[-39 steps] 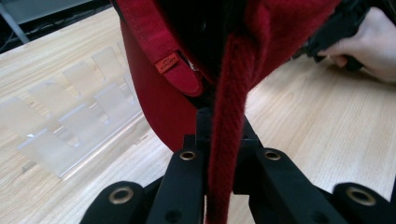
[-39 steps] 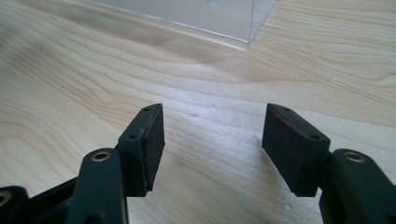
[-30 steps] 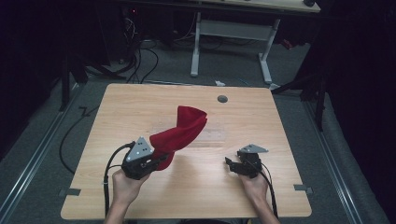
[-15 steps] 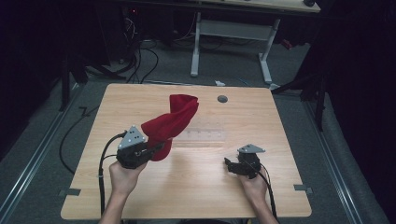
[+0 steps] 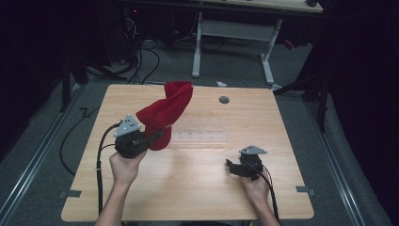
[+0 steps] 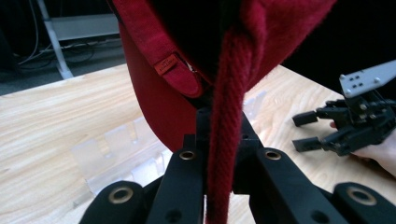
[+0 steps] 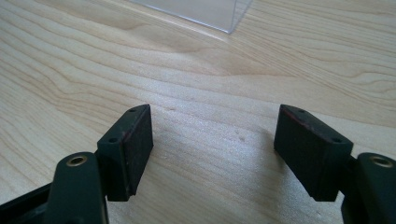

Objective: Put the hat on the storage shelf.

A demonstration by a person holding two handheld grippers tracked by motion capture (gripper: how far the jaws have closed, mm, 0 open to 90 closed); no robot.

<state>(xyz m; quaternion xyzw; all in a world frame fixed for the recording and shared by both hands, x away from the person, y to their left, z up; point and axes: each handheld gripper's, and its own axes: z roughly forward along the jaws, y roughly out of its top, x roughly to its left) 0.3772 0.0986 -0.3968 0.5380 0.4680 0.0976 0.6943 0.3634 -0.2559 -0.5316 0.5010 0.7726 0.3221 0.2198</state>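
Red knitted cloth (image 5: 164, 113), limp, draped

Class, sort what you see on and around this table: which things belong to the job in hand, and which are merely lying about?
In the job:
- red cloth bag
- left tongs, shut on its cord
- right tongs, open

Lying about:
- clear plastic tray
- grey table plug
- floor cables

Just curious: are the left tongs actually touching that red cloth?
Touching. In the left gripper view, the left tongs are clamped on the red cloth's edge.
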